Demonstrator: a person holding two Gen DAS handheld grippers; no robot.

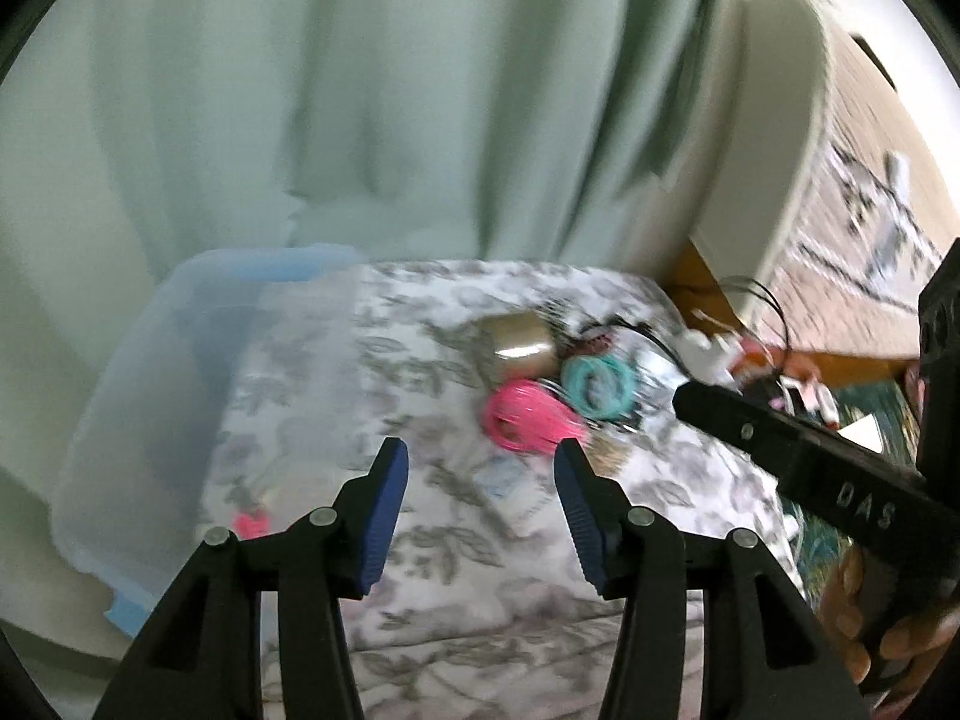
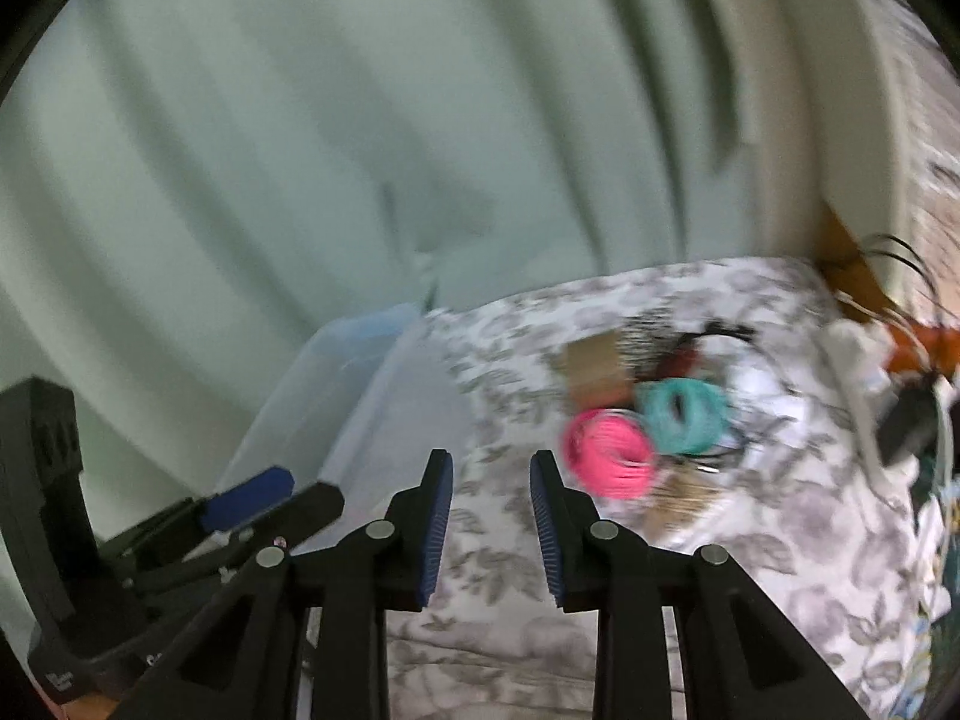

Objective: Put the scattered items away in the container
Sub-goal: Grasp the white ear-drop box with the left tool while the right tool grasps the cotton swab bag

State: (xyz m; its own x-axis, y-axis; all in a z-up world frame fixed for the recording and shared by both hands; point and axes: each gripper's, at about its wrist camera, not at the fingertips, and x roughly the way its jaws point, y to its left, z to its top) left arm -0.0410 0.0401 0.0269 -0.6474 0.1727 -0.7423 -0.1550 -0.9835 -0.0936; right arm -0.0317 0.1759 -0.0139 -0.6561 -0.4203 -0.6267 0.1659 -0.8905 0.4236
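A clear plastic container (image 1: 150,396) with a blue rim stands at the left of a floral-cloth surface, with a small pink thing (image 1: 252,522) inside it. A pink coil (image 1: 528,423), a teal coil (image 1: 600,384) and a brown tape roll (image 1: 519,342) lie clustered at the middle right. My left gripper (image 1: 480,447) hovers open over bare cloth, short of the pink coil. My right gripper (image 2: 491,457) is open with a narrower gap and nothing between its pads. The pink coil (image 2: 609,456) lies just right of its tips, next to the teal coil (image 2: 684,414). The container (image 2: 336,408) is on its left.
A pale green curtain (image 1: 360,120) hangs behind the surface. White furniture (image 1: 768,180) stands at the right, with black cables and small clutter (image 1: 750,354) past the cloth's right edge. A finger of the right gripper (image 1: 750,432) crosses the left wrist view, with a hand (image 1: 900,636) below it.
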